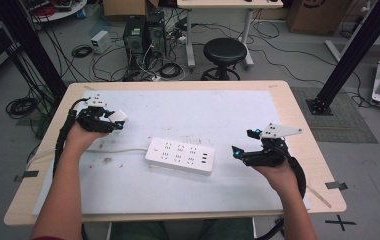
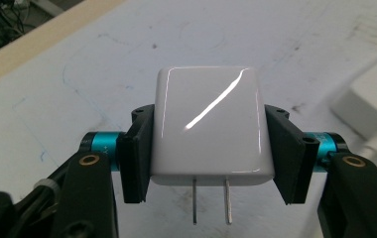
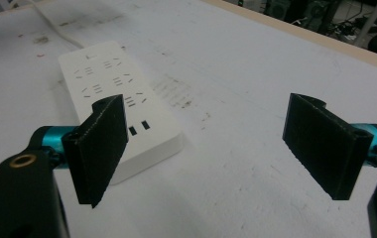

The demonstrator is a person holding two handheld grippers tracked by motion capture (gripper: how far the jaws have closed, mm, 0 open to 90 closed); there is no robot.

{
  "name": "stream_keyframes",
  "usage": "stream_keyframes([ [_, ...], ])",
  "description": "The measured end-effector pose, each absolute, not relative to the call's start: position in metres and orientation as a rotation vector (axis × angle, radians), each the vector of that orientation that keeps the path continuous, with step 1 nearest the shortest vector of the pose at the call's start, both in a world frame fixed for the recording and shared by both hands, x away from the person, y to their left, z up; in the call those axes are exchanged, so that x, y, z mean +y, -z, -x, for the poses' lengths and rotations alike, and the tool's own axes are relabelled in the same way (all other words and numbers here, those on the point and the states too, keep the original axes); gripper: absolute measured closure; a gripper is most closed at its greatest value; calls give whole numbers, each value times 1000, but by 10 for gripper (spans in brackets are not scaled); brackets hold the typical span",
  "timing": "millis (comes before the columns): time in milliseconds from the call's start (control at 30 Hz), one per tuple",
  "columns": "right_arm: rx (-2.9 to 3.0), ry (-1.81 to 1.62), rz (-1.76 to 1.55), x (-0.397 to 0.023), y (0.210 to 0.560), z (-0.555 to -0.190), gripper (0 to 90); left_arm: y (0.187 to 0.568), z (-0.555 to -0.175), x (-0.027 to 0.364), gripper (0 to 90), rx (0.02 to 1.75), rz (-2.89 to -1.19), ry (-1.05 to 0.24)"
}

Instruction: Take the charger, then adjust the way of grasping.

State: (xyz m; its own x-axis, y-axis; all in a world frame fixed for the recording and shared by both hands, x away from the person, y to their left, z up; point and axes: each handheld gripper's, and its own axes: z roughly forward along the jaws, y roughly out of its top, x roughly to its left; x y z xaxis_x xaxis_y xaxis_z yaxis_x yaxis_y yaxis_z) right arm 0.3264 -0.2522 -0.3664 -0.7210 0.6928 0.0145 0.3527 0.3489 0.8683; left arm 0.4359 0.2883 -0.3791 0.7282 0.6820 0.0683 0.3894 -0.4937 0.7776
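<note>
Left gripper view, charger (image 2: pixel 210 126) upright, prongs down

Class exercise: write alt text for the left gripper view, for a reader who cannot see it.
A glossy white plug adapter is clamped between the two black pads of the left tongs, its two metal prongs pointing towards the camera. Behind it lies a scuffed white table mat, with part of a white power strip at the right edge.

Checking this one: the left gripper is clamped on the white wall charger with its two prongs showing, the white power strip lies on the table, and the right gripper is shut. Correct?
Not quite. The right gripper is open: the right gripper view shows its jaws standing wide apart with nothing between them. The rest holds: the left gripper clamps the white wall charger with its prongs showing, and the white power strip lies on the table.
</note>
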Motion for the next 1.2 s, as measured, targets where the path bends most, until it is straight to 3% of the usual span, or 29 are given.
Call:
stream_keyframes([
  [533, 2324, -1358, -830, -228, 364, -319, 180, 339, -341, 260, 424, 561, -2049, -473],
  [900, 2343, -1359, -827, -223, 364, -321, 180, 345, -324, 243, 424, 466, -2064, -452],
  [1200, 2400, -1419, -814, -210, 369, -314, 180, 356, -310, 203, 424, 294, -2092, -414],
])
